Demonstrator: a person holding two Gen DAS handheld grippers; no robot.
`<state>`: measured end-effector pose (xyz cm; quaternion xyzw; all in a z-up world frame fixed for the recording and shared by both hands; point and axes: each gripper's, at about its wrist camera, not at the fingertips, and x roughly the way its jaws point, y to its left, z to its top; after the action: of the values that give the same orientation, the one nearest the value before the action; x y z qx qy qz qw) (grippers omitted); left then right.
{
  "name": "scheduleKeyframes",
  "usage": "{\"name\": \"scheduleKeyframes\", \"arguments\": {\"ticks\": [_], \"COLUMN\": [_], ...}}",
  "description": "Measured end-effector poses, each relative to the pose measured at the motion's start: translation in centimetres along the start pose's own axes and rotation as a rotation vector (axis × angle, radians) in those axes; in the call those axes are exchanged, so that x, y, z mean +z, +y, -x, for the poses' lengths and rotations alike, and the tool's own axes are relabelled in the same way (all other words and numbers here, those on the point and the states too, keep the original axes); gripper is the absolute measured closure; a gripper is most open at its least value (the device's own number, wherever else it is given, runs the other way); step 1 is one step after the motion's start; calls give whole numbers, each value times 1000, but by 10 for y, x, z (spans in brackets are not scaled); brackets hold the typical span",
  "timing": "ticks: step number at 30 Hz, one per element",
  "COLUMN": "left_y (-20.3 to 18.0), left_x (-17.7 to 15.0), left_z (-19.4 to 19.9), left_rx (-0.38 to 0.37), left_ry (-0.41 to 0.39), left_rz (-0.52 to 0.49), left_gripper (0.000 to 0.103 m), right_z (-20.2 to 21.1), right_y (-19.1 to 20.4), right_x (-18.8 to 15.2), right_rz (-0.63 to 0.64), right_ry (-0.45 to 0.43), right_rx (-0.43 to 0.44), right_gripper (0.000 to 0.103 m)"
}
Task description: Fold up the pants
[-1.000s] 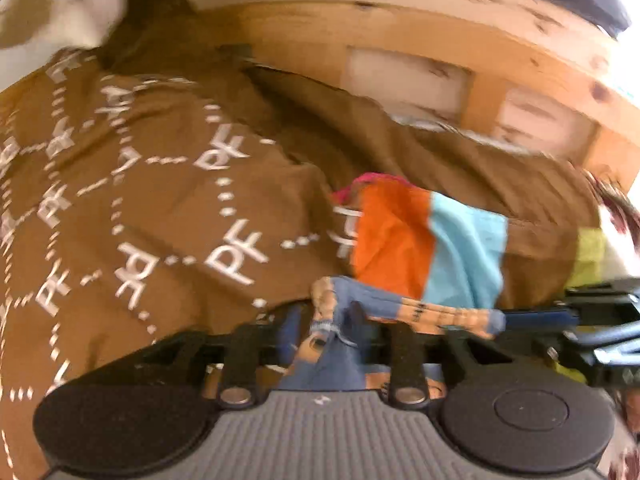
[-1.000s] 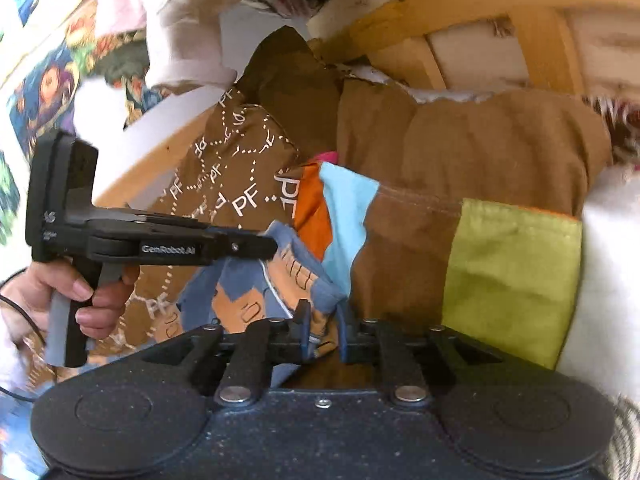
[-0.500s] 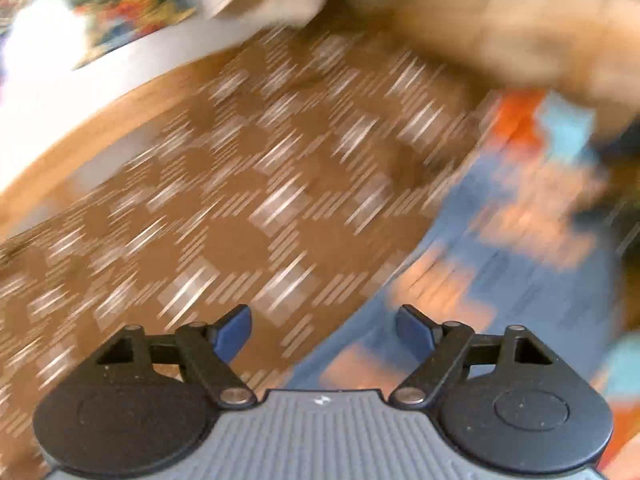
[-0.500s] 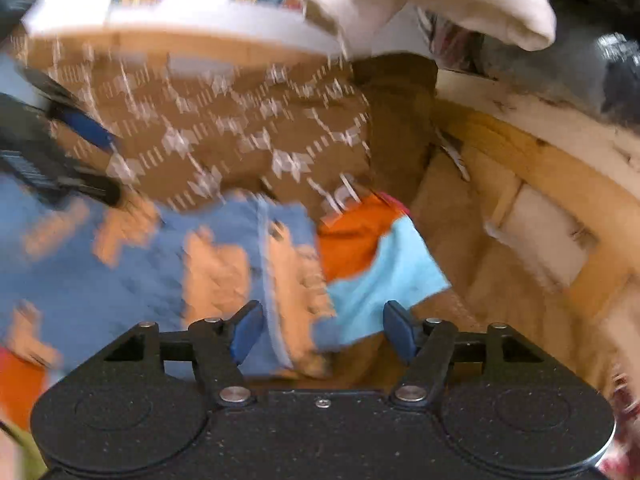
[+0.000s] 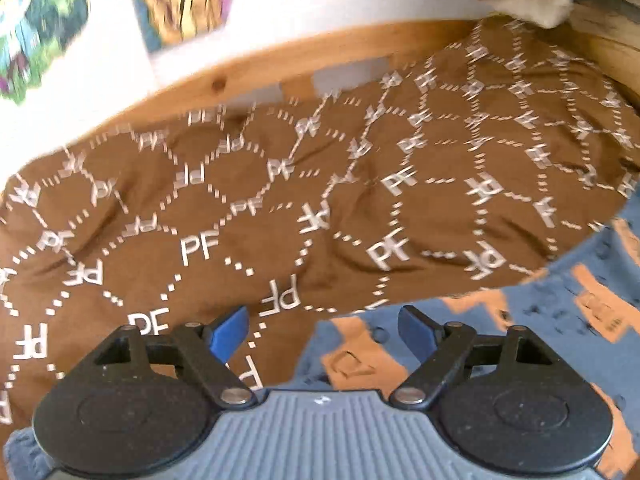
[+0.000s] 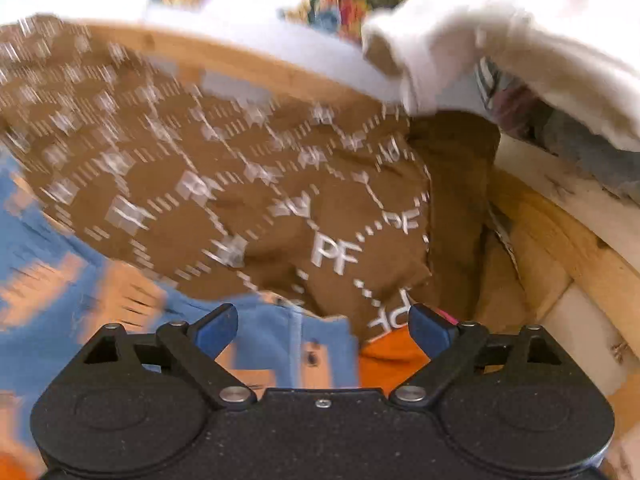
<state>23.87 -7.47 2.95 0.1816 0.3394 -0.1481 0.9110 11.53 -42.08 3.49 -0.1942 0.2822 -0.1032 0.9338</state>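
Pants (image 5: 540, 320) lie on brown bedspread (image 5: 280, 200); left gripper (image 5: 322, 330) and right gripper (image 6: 322, 326) opening, empty.

Lighting: bright, warm, even; source cannot be told. Shadows: faint, in creases of the brown sheet (image 5: 328, 216). Blur: moderate motion smear in left view, heavier across right view's left half. Distortion: strong fisheye bowing at edges; white cloth (image 6: 500, 32) overexposed.

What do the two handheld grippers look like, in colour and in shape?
The left gripper has blue finger pads on black linkage arms, two round black discs and a ribbed grey body. The right gripper has the same shape, but its body is speckled black with a small centre screw.
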Motion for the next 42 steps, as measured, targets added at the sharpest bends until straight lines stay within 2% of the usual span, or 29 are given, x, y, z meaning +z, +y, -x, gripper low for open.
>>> {"name": "scheduleKeyframes", "arguments": {"ticks": [2,4,6,7,8,9,11,13,14,16,17,18,20,22,24,25,26,28,30,31,34,36,37,39,40,42], "left_y": [11,25,33,34,34,33,34,34,35,37,37,38,40,40,41,40,39,36,30,28,29,40,46,58,60,64], "left_x": [5,6,7,7,7,7,8,9,7,4,2,-1,-2,-3,-2,-4,-6,-18,-34,-43,-77,-100,-110,-119,-119,-115], "left_z": [-22,-29,-28,-28,-29,-30,-29,-23,-20,-20,-23,-25,-32,-31,-19,-11,0,24,42,49,56,54,56,66,70,77], "left_rx": [-43,-106,-163,-190,-216,-228,-201,-125,-94,-48,-41,-42,-43,-50,-62,-57,-55,-31,21,46,128,202,213,189,197,199], "left_ry": [104,148,155,160,163,167,155,129,123,123,126,137,152,151,118,95,67,-4,-19,-17,33,87,87,53,61,74], "left_rz": [24,75,89,77,70,70,65,65,78,118,139,156,187,177,150,130,96,28,-43,-70,-100,-83,-70,-52,-62,-62], "left_gripper": [29,33,49,66,84,90,95,96,96,96,96,96,96,95,85,73,51,36,37,37,37,41,43,48,54,55], "right_z": [-21,-25,-10,-1,9,17,25,23,16,2,-9,-15,-20,-15,-1,8,18,40,52,56,56,44,40,35,35,37], "right_y": [-11,-31,-31,-25,-18,-12,-1,13,20,25,21,13,2,9,16,14,12,10,19,25,36,26,16,0,-2,-2], "right_x": [-8,-12,-7,-4,0,3,9,14,14,7,1,-6,-10,-6,-2,0,-1,-2,-6,-9,-23,-34,-40,-45,-46,-45], "right_rz": [-30,-181,-215,-183,-146,-125,-117,-86,-62,-29,-38,-67,-110,-47,-27,-41,-68,-131,-143,-124,-68,-110,-156,-226,-224,-189], "right_ry": [54,82,32,-4,-37,-63,-87,-60,-40,17,60,72,47,44,21,12,4,-5,1,8,61,126,133,120,120,123], "right_rx": [-57,-18,-42,-42,-11,54,215,296,299,234,181,171,200,171,137,144,160,213,270,273,210,167,181,218,221,218], "right_gripper": [7,8,9,9,9,9,9,13,15,16,16,17,17,16,16,16,14,10,9,9,10,10,11,14,16,19]}}
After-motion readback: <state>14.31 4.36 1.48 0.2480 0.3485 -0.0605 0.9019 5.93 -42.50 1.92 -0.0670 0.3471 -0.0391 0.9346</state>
